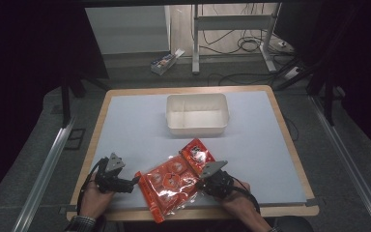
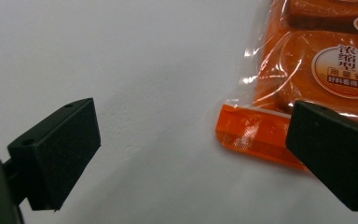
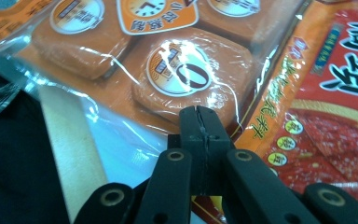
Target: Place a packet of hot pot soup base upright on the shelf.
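Orange packet (image 2: 303,70) cut off by top and right edges in left tongs view; right jaw covers part of its sealed end. Red packet (image 3: 340,107) cut off at right edge in right tongs view, lettering partly out of frame. Right tongs (image 3: 198,122) jaws pressed together over packets; whether film is pinched between them cannot be told. In high view, print on both packets too small to read. Small box (image 1: 165,61) on floor beyond table: label unreadable. Forearms cut off at bottom edge.
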Available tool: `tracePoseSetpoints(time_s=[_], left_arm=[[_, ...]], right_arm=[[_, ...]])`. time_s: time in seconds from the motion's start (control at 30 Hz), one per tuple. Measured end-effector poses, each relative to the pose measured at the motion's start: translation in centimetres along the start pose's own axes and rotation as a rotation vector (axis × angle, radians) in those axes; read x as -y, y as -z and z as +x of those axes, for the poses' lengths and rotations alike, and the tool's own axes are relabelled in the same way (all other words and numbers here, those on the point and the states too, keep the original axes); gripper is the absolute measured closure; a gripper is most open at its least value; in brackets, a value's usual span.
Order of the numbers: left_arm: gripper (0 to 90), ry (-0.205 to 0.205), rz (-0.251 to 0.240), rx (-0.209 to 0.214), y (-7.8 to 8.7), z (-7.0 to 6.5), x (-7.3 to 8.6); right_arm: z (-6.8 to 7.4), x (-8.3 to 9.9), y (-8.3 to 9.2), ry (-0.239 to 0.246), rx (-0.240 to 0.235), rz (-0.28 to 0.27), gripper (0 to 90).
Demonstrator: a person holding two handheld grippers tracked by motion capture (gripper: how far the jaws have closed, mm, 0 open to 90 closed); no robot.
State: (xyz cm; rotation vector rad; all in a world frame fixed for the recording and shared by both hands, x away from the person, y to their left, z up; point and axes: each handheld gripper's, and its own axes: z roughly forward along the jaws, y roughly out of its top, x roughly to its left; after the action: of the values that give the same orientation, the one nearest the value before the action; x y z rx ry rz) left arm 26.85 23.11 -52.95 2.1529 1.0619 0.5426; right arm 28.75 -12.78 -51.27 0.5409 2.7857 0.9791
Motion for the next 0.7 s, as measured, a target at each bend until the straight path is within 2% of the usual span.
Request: tracePoseSetpoints(time_s=[0.17,0.2,0.3,0.33,0.4,0.47,0.5,0.57,0.6,0.63,0.7], left_arm=[[2.7,0.001,0.001,-0.001,0.0,0.0,0.0],[2.8,0.001,0.0,-0.001,0.0,0.0,0.0],[2.8,0.002,-0.002,0.0,0.0,0.1,0.0],[2.7,0.008,-0.01,0.001,0.1,0.1,0.0],[2.7,0.015,-0.018,0.003,0.2,0.1,0.1],[2.7,0.016,-0.021,0.002,0.2,0.2,0.1],[2.7,0.016,-0.02,0.001,0.2,0.2,0.1],[2.7,0.014,-0.018,0.001,0.2,0.1,0.1],[2.7,0.013,-0.017,0.002,0.2,0.1,0.1],[2.7,0.012,-0.017,0.003,0.2,0.1,0.0],[2.7,0.012,-0.016,0.003,0.2,0.1,0.0]], right_arm=[[-0.5,-0.1,-0.1,-0.022,-0.003,-0.001,89.2],[-0.7,-0.1,-0.1,-0.043,-0.017,-0.003,89.0],[-0.9,0.0,0.1,-0.055,-0.038,-0.013,89.0],[-1.1,-0.1,0.4,-0.071,-0.059,-0.034,88.7],[-1.0,-0.2,0.7,-0.067,-0.055,-0.046,82.4],[-1.0,-0.2,1.0,-0.058,-0.031,-0.054,76.2],[-1.0,-0.2,1.0,-0.058,-0.031,-0.054,76.2],[-1.3,-0.3,1.5,-0.072,0.001,-0.068,64.3],[-1.4,-0.3,1.6,-0.081,0.006,-0.076,60.5],[-1.4,-0.3,1.6,-0.081,0.006,-0.076,60.5],[-1.6,-0.2,1.9,-0.084,0.035,-0.092,52.7]])
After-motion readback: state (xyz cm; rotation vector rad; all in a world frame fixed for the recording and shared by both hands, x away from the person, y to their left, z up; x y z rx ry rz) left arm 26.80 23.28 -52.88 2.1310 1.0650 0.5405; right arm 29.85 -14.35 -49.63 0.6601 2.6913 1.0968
